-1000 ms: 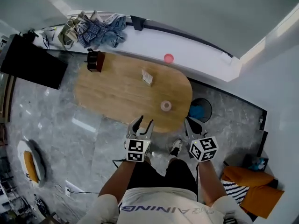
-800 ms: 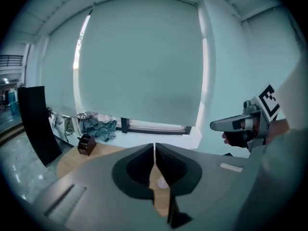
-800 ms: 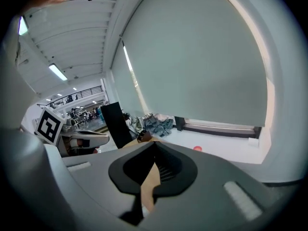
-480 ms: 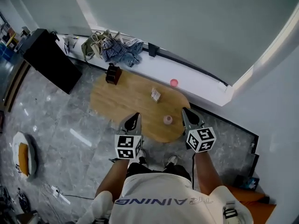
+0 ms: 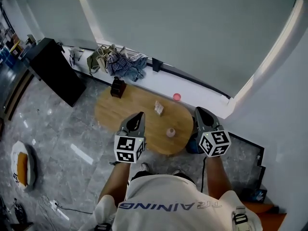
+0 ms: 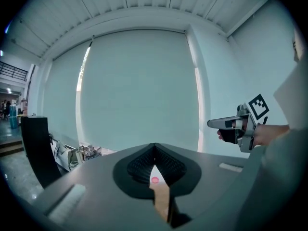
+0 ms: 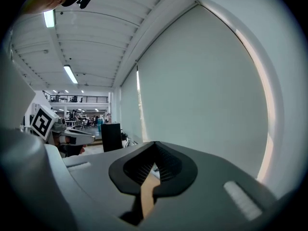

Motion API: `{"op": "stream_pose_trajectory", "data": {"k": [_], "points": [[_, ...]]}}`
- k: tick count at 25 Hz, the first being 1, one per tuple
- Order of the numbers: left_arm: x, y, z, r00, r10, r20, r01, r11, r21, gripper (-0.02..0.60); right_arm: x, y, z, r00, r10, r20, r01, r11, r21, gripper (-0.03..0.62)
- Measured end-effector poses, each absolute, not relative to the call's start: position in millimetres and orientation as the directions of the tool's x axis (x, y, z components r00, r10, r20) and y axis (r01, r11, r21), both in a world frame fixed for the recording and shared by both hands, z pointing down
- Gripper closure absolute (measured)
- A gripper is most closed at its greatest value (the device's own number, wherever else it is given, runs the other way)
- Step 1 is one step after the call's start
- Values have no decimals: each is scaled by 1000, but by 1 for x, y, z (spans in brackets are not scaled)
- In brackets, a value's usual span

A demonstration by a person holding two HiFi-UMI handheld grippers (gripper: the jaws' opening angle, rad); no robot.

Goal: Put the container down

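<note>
A small pink container (image 5: 170, 132) stands upright on the oval wooden table (image 5: 130, 114), near its front right edge, with nothing touching it. My left gripper (image 5: 140, 114) hovers high above the table's front edge, shut and empty. My right gripper (image 5: 198, 110) is held above the table's right end, also shut and empty. In the left gripper view the pads (image 6: 144, 165) meet at the tip, and the right gripper (image 6: 214, 123) shows at the right. In the right gripper view the jaws are together, with the left gripper (image 7: 89, 137) at the left.
On the table are a small box (image 5: 159, 108) and a dark holder (image 5: 117, 87). A pink thing (image 5: 177, 96) sits on the white ledge behind, with a clothes pile (image 5: 118, 60) farther left. A black cabinet (image 5: 53, 71) stands left; a blue bin (image 5: 192, 147) is by the table.
Both grippers have risen well above the table and now point nearly level. The left jaws, open one second ago, have shut on nothing. The head view has pulled back from the table.
</note>
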State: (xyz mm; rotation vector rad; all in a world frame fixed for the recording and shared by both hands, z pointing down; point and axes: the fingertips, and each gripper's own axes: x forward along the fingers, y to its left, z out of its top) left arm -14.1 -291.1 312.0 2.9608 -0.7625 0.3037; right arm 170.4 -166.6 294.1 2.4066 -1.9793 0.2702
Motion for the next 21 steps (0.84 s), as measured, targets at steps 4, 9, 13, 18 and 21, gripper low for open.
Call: {"op": "stream_pose_trajectory", "data": {"k": [4,9,13,18,21], "points": [[-3,-290,311,866,-455,205,-469,-883,20,578,170,-166,294,181,-974,140,-976,-195,-96,580],[6,-291,313,870,-446,209,-460,-888,20,578,173,-166,296,175,-974,144,-977,-190,-98,579],[8,-293,312,875,-436,211,-451,-892,25,578,172,-169,297,168,-975,147,-978,-183,-102,579],[9,-295,313,876,-427,222,-443,-896,22,578,169,-174,299,157,-976,154,-980,-174,-100,579],[9,-296,314,877,-426,224,-442,-897,24,578,168,-177,302,151,-975,163,-980,-169,-102,579]]}}
